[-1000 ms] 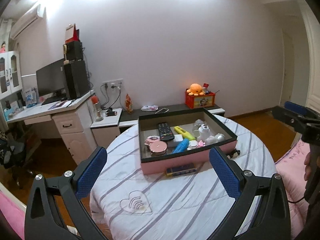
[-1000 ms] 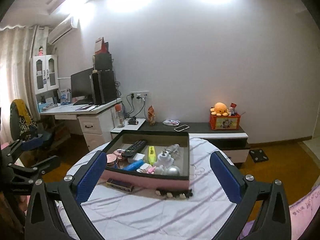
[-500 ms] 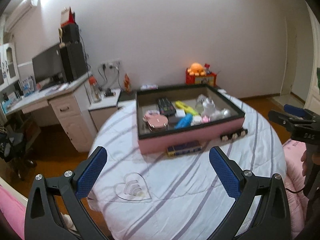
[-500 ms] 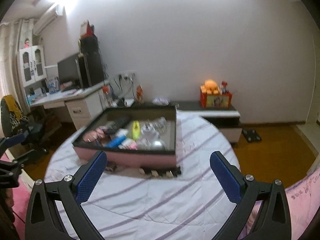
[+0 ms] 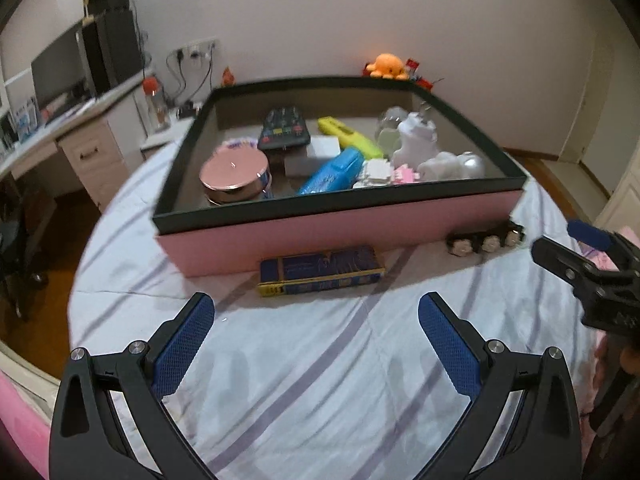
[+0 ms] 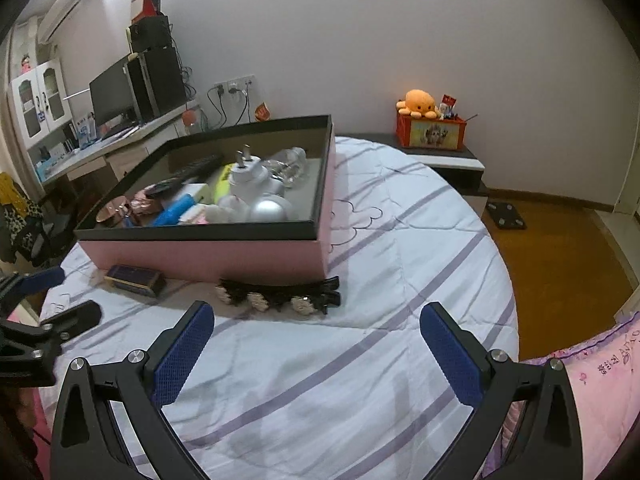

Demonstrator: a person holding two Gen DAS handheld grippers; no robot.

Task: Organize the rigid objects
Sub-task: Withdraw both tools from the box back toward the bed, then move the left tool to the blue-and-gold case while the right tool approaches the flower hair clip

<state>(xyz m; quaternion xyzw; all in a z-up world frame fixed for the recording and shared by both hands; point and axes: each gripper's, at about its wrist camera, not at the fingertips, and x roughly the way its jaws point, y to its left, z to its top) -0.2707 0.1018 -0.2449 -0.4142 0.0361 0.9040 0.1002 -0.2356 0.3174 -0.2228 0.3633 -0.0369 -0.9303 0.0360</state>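
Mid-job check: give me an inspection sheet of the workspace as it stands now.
Surface: round table, striped cloth.
Job's things: pink box open, holding remote, round pink tin, blue case, yellow item, white plug. Outside, against its front: blue flat box, black hair clips.
Clutter: nothing seen.
Grippers: left gripper and right gripper open, empty.
Cables: at wall socket.
Surroundings: desk, monitor, orange plush.

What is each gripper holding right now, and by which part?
Nothing. The left gripper and right gripper are both open and empty above the bedcover.
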